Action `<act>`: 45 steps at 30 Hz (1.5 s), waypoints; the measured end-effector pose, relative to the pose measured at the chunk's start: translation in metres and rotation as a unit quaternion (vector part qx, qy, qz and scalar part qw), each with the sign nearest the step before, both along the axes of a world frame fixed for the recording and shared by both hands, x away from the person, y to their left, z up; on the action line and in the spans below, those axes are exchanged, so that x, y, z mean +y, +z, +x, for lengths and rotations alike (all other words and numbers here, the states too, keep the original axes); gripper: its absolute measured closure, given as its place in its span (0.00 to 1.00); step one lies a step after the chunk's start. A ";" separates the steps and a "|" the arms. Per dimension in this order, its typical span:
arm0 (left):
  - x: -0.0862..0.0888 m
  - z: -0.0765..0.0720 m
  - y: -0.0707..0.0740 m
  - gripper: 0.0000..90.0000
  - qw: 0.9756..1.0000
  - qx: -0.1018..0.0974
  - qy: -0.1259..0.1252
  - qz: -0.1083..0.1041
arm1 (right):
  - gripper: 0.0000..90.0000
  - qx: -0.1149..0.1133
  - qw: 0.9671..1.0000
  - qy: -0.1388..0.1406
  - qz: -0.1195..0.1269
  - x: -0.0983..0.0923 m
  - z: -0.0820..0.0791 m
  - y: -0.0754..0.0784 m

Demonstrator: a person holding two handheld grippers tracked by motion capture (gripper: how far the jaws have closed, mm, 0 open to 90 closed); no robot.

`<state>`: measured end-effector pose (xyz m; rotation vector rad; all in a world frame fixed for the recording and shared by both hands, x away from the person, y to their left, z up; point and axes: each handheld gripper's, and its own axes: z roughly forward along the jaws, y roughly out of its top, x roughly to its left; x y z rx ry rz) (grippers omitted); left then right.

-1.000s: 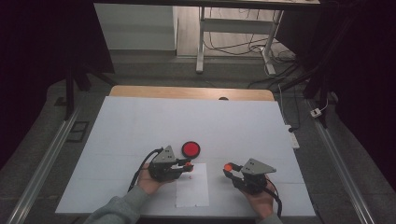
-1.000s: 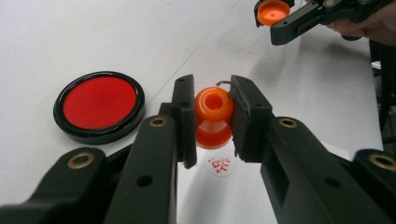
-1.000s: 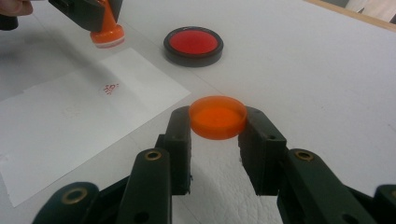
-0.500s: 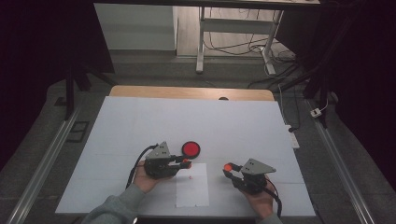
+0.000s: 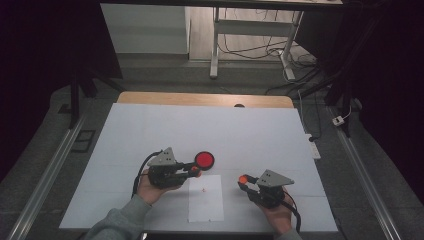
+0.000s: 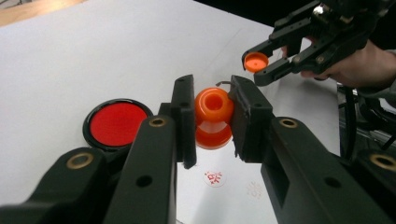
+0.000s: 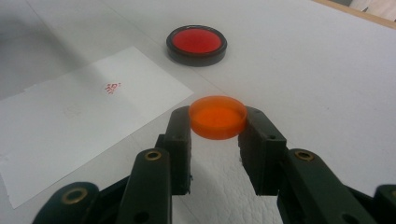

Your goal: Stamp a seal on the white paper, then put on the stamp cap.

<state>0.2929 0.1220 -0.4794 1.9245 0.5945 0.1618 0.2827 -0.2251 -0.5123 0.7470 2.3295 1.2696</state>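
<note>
On the white bench (image 5: 150, 125), the left tool (image 5: 194, 170) is clamped on a small orange stamp (image 6: 213, 116), its jaws pressed against the stamp's two sides; in the left gripper view the stamp sits between the jaws above the paper, its hollow rounded end facing the camera. The right tool (image 5: 243, 180) grips an orange cap (image 7: 217, 116) by its rim, jaws closed onto it, and holds it level just off the bench surface. A white sheet of paper (image 5: 206, 200) lies near the front edge between the two hands, with a small red mark (image 7: 111, 87) printed on it. A round red ink pad (image 5: 204, 160) in a black case rests on the bench just beyond the left tool, to the far side of the paper.
</note>
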 end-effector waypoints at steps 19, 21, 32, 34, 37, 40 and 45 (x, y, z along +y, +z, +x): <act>0.009 0.002 0.013 0.80 1.000 -0.001 0.006 -0.015 | 0.71 0.003 1.000 0.001 -0.003 0.004 0.001 -0.001; 0.008 0.002 0.013 0.80 1.000 0.000 0.006 -0.015 | 0.71 0.003 1.000 0.003 0.000 0.005 0.001 -0.002; 0.004 0.002 0.012 0.80 1.000 0.002 0.005 -0.011 | 0.71 0.003 1.000 0.008 -0.001 0.008 0.002 -0.002; 0.005 0.002 0.011 0.80 1.000 0.001 0.007 -0.010 | 0.71 0.004 1.000 0.011 0.003 0.011 0.001 -0.002; 0.005 0.003 0.011 0.80 1.000 0.003 0.008 -0.010 | 0.71 0.004 1.000 0.017 0.004 0.015 0.000 -0.002; 0.004 0.003 0.010 0.80 1.000 0.004 0.007 -0.008 | 0.71 0.005 1.000 0.023 0.002 0.019 0.000 -0.002; 0.004 0.003 0.009 0.80 1.000 0.004 0.005 -0.008 | 0.71 0.008 0.999 0.034 0.004 0.026 0.000 -0.003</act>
